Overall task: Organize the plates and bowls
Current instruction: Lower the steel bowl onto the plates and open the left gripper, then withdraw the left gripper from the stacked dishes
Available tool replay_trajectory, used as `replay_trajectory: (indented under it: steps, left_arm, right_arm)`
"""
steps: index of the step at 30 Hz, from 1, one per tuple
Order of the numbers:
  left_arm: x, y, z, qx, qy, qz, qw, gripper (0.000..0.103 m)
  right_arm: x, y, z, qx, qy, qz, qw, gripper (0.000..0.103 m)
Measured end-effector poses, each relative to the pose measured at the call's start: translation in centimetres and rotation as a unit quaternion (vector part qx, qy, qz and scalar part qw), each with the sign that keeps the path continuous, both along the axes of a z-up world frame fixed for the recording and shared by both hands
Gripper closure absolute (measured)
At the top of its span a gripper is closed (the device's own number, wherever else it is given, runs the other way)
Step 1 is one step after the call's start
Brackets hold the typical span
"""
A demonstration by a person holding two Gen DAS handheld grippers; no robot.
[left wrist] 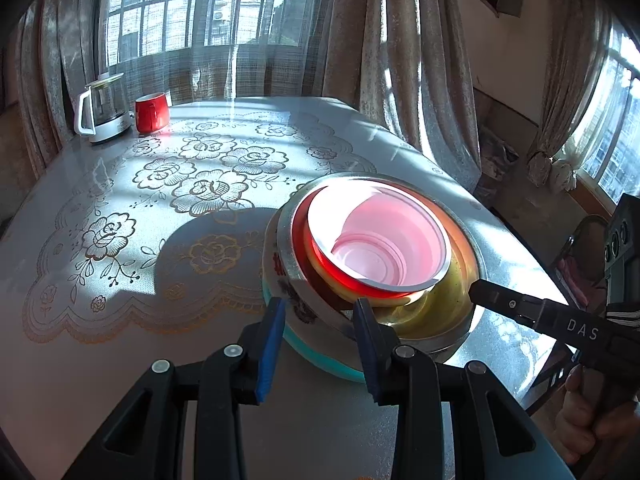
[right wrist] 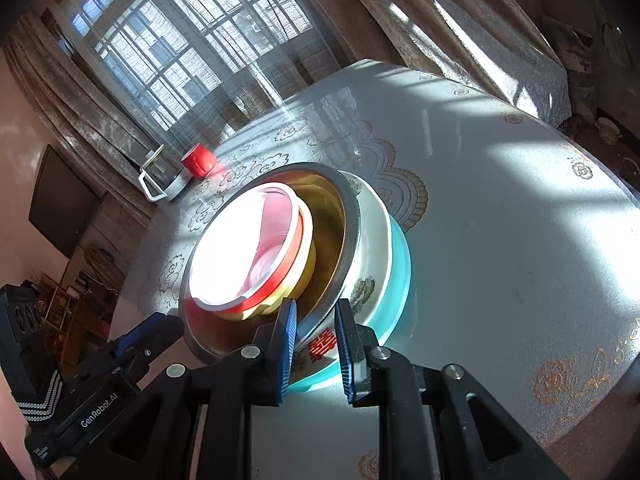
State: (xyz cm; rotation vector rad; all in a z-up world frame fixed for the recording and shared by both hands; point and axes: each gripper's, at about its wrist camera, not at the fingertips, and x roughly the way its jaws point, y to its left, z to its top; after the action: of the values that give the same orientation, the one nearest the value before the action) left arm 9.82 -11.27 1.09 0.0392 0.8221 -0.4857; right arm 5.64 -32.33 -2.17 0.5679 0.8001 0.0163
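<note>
We see a shiny steel metal bowl (left wrist: pixel 292 264) nesting a translucent pink plastic bowl (left wrist: pixel 384 236), at four o'clock on the counter's glossy lace-patterned cover (left wrist: pixel 120 208); the glazed red mug (left wrist: pixel 151 112) gleams.

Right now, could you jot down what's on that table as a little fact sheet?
stack: pink-white bowl in red bowl, in metal bowl, in white patterned bowl, on teal plate
stack tilt: leaning
left claw: astride the stack's near rims
right claw: astride the rims, opposite side
also there: red mug, kettle
surface: floral tablecloth
</note>
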Motion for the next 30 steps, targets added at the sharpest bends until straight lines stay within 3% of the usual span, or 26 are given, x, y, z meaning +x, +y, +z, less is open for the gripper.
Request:
replay_trajectory:
  steps: [6, 21, 27, 30]
  left_arm:
    - [-0.4, 0.4, 0.1, 0.006, -0.006, 0.010, 0.9999, 0.068]
    - [-1.4, 2.5, 0.0, 0.010, -0.008, 0.050, 0.9987, 0.067]
    - [-1.9, 4.1, -0.4, 0.030, -0.029, 0.091, 0.9950, 0.065]
    - [-2.4, 4.8, -0.5, 0.040, -0.041, 0.110, 0.9923, 0.054]
  right_arm:
    - [-0.2, 0.2, 0.2, -0.007, -0.002, 0.004, 1.000, 0.083]
    - [-0.9, 2.0, 0.8, -0.082, -0.007, 0.021, 0.996, 0.083]
    - [-1.8, 3.7, 1.6, -0.168, -0.019, -0.004, 0.986, 0.081]
    - [-2.6, 4.6, 2.7, -0.216, -0.043, -0.032, 0.975, 0.076]
